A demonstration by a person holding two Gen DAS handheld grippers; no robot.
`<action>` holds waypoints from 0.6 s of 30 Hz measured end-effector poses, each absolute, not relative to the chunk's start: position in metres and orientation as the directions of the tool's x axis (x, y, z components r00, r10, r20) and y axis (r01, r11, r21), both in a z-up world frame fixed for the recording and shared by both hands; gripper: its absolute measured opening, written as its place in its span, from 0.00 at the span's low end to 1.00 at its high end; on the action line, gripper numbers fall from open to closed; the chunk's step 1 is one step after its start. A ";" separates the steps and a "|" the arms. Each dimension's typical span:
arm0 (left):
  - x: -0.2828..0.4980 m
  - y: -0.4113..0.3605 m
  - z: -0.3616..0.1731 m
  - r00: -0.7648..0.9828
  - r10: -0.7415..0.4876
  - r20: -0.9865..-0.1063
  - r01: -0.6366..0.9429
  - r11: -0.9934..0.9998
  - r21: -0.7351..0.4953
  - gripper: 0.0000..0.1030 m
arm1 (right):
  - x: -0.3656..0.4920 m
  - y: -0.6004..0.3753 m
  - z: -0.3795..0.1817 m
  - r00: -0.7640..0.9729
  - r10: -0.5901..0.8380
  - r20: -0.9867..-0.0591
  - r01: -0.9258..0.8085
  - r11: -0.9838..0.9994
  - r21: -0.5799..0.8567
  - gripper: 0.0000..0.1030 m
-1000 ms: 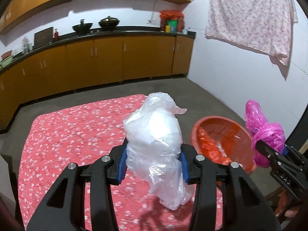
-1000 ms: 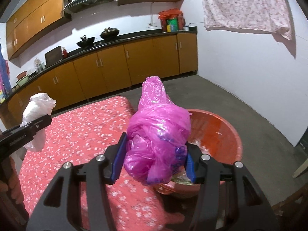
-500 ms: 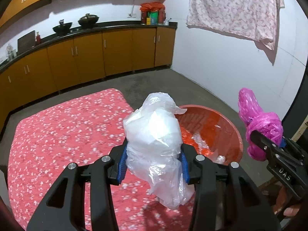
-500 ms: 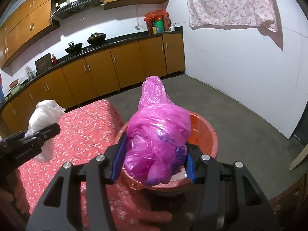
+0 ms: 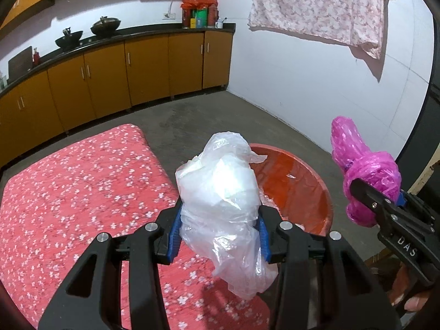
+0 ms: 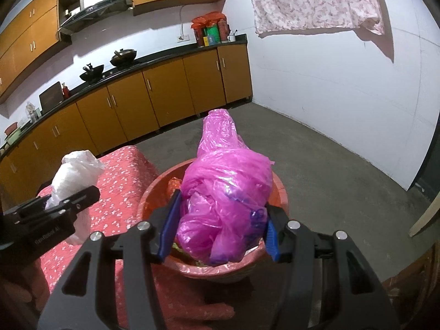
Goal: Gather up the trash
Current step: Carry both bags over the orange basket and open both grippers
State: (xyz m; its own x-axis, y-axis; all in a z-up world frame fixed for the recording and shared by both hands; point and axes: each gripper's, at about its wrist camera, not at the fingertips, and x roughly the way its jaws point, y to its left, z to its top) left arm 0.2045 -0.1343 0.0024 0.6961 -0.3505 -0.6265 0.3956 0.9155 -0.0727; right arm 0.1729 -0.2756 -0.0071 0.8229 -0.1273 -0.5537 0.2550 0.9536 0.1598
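Observation:
My left gripper [image 5: 218,235] is shut on a crumpled clear plastic bag [image 5: 220,189], held above the right edge of the red flowered table [image 5: 82,192]. My right gripper [image 6: 220,233] is shut on a bunched pink plastic bag [image 6: 228,206], held over the red plastic basin [image 6: 214,271]. The basin [image 5: 299,187] sits just right of the table and holds some scraps. The pink bag [image 5: 363,176] also shows at the right of the left wrist view, and the clear bag [image 6: 74,173] at the left of the right wrist view.
Orange kitchen cabinets [image 5: 137,71] with a dark counter and pans run along the far wall. A flowered cloth [image 5: 319,8] hangs on the white wall at right. Bare grey floor [image 6: 316,165] lies beyond the basin.
Both grippers have moved right with their bags. The right one has come over the basin, and the left one has reached the table's right edge beside it.

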 end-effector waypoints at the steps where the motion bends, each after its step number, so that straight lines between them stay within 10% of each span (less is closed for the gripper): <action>1: 0.206 -0.136 0.001 0.692 -0.353 -0.629 0.398 0.914 -0.075 0.43 | 0.175 -0.278 -0.008 0.822 -0.126 -0.555 0.255 0.953 0.161 0.50; 18: 0.242 -0.157 -0.025 0.620 -0.416 -0.665 0.428 0.890 -0.158 0.43 | 0.212 -0.284 -0.034 0.793 -0.110 -0.599 0.256 0.953 0.163 0.50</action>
State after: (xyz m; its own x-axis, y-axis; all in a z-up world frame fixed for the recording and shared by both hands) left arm 0.2422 -0.1566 -0.0252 0.6203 -0.4163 -0.6648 0.4282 0.8898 -0.1577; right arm 0.2124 -0.2838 -0.0335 0.7934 -0.1103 -0.5987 0.2556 0.9529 0.1632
